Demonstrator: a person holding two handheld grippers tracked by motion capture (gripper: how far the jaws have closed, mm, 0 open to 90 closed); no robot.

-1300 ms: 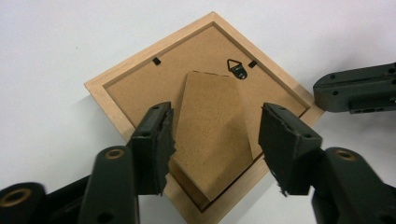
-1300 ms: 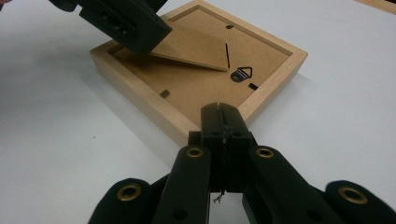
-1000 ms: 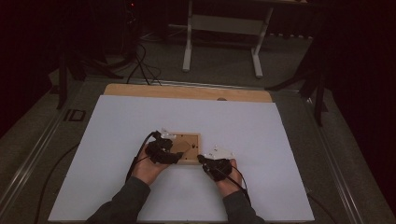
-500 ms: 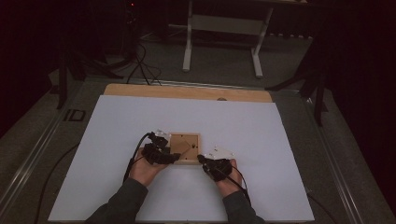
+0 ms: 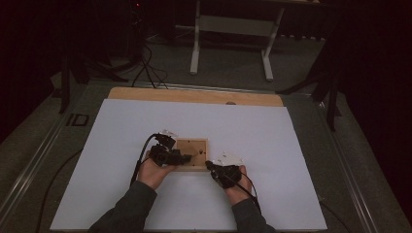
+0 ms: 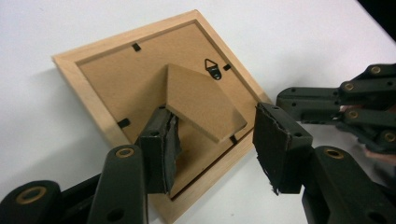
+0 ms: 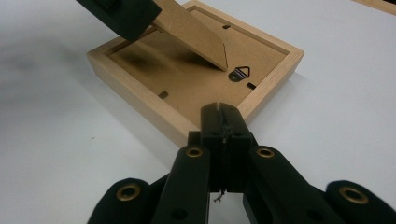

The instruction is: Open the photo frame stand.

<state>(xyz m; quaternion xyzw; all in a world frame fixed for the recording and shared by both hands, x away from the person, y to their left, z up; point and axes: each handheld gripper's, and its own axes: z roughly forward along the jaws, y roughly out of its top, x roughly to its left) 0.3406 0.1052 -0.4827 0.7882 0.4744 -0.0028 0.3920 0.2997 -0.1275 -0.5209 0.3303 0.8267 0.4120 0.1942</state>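
A light wooden picture frame (image 5: 192,154) (image 6: 116,93) (image 7: 187,70) lies face down on the white table. Its brown easel flap (image 6: 203,100) (image 7: 191,30) is tilted up off the backing. My left gripper (image 5: 187,158) (image 6: 217,140) reaches in from the frame's left and is open. Its jaws have just been closing, with the flap between them. One pad (image 6: 161,149) touches the flap's edge and the other stands apart. My right gripper (image 5: 209,165) (image 7: 223,112) is shut with nothing in it, its tip at the frame's near right corner.
The white sheet (image 5: 291,145) covers the table, with a wooden strip (image 5: 194,96) along its far edge. Beyond it on the dark floor stand a white stand's legs (image 5: 231,43) and cables (image 5: 145,63). A black hanger loop (image 7: 239,73) sits on the backing.
The left gripper has shifted slightly at the frame's left side. The right gripper and the frame have stayed in place.
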